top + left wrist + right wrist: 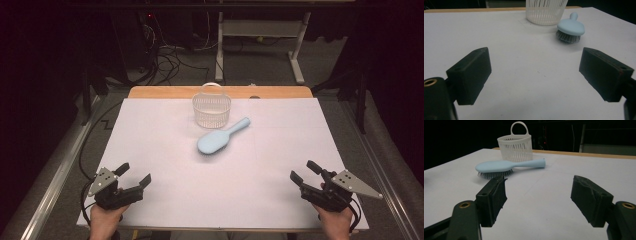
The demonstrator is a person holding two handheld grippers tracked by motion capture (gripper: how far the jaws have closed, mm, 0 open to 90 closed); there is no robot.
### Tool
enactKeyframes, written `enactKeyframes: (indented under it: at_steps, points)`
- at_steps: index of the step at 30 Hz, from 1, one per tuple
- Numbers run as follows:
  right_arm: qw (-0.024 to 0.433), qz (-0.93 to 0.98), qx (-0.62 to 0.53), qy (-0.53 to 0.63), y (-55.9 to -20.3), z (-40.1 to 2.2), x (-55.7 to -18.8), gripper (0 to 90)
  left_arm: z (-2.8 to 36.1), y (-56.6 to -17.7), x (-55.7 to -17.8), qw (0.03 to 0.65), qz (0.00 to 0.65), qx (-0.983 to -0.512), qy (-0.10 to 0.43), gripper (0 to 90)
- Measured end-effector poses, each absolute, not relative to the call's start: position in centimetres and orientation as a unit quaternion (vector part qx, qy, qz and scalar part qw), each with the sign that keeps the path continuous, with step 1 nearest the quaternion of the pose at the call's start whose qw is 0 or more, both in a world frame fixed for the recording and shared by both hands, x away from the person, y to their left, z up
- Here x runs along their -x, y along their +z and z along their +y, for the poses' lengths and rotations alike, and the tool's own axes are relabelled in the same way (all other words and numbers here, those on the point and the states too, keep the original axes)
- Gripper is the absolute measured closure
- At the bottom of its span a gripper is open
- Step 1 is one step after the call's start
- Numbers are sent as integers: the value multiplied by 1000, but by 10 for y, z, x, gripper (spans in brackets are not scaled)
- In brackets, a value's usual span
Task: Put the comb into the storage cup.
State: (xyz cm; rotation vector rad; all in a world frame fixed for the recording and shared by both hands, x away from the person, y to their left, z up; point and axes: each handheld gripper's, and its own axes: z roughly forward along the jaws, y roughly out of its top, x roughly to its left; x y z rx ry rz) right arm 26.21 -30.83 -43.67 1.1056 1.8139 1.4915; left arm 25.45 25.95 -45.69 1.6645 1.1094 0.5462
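Note:
A light blue hairbrush [220, 137] lies bristles down in the middle of the white table cover, its handle pointing to the far right. Just behind it stands a white slatted basket [211, 108] with a loop handle. The hairbrush [570, 28] and the basket [546, 11] appear far ahead in the left gripper view, and the hairbrush [506, 167] lies in front of the basket [515, 146] in the right gripper view. My left gripper [135, 176] rests open at the near left. My right gripper [304, 171] rests open at the near right. Nothing is between either pair of jaws.
A white sheet [150, 150] covers the table, with a strip of wooden tabletop [165, 92] at the far edge. Metal rails [50, 185] run along both sides. Beyond the table are cables and a desk frame [260, 30] on the floor.

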Motion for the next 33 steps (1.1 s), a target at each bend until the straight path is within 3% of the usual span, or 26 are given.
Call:
enactKeyframes:
  at_steps: [33]
  points:
    - [240,698,-377,560,-434,-267,-289,320,257,-457,-254,508,457,-695,225,100]
